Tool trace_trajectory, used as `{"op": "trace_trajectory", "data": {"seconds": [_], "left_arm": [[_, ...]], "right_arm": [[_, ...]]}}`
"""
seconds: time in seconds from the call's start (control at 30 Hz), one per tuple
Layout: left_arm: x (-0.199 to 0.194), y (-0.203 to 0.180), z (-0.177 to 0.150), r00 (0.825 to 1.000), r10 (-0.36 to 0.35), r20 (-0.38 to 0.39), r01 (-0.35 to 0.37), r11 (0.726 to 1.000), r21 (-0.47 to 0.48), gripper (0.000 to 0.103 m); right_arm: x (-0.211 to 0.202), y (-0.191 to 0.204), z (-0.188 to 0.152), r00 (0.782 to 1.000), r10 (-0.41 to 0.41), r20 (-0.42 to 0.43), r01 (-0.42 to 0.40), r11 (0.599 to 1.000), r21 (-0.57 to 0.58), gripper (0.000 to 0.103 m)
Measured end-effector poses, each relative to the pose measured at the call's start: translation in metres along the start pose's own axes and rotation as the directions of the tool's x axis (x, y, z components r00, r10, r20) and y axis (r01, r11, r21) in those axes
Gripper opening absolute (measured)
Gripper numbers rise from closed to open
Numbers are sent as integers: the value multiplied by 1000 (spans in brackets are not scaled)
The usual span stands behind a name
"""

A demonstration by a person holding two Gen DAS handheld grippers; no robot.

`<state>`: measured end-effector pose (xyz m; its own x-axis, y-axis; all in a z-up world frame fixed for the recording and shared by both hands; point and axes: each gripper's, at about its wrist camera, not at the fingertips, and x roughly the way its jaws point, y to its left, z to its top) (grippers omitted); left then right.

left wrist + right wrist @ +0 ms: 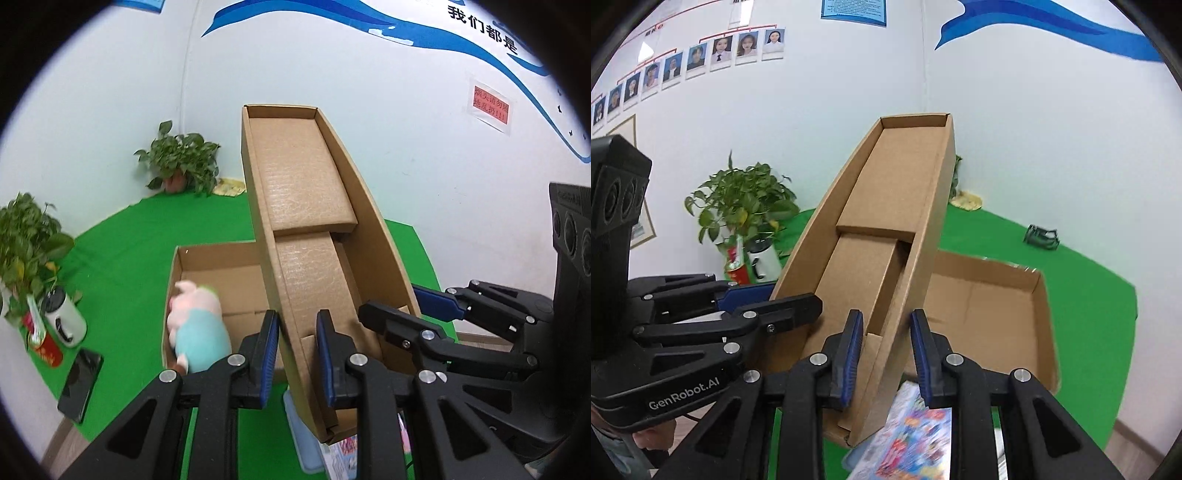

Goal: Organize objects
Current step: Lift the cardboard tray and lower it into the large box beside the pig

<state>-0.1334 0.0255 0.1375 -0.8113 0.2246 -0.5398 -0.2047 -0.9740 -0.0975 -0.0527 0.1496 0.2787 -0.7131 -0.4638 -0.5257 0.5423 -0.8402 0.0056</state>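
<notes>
A long brown cardboard lid (314,229) is held tilted up above the green table, its open inside facing the cameras. My left gripper (295,354) is shut on the lid's left wall. My right gripper (886,354) is shut on the lid's right wall (908,295); it also shows in the left wrist view (391,306). Below stands an open cardboard box (207,266) with a pink and blue plush toy (195,325) inside. The box also shows in the right wrist view (993,314). A colourful book (912,435) lies under the lid near me.
Two potted plants (181,158) (26,243) stand along the wall. A white cup (62,317), a red can (46,350) and a black phone (79,384) lie at the left. A small dark green object (1041,236) sits at the far right of the green cloth (1089,288).
</notes>
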Motion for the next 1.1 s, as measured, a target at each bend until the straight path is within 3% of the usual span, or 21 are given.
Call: {"op": "trace_trajectory", "data": {"seconds": [0.2, 0.6, 1.1], "left_arm": [[29, 2, 24, 998, -46, -36, 45, 999, -31, 20], [62, 14, 50, 997, -42, -67, 40, 999, -24, 20], [114, 51, 39, 985, -36, -172, 24, 997, -71, 20]], "right_arm": [[18, -27, 34, 998, -45, -34, 46, 999, 5, 24], [71, -64, 68, 995, -69, -75, 72, 997, 38, 24], [166, -64, 62, 982, -28, -186, 45, 995, 85, 24]]}}
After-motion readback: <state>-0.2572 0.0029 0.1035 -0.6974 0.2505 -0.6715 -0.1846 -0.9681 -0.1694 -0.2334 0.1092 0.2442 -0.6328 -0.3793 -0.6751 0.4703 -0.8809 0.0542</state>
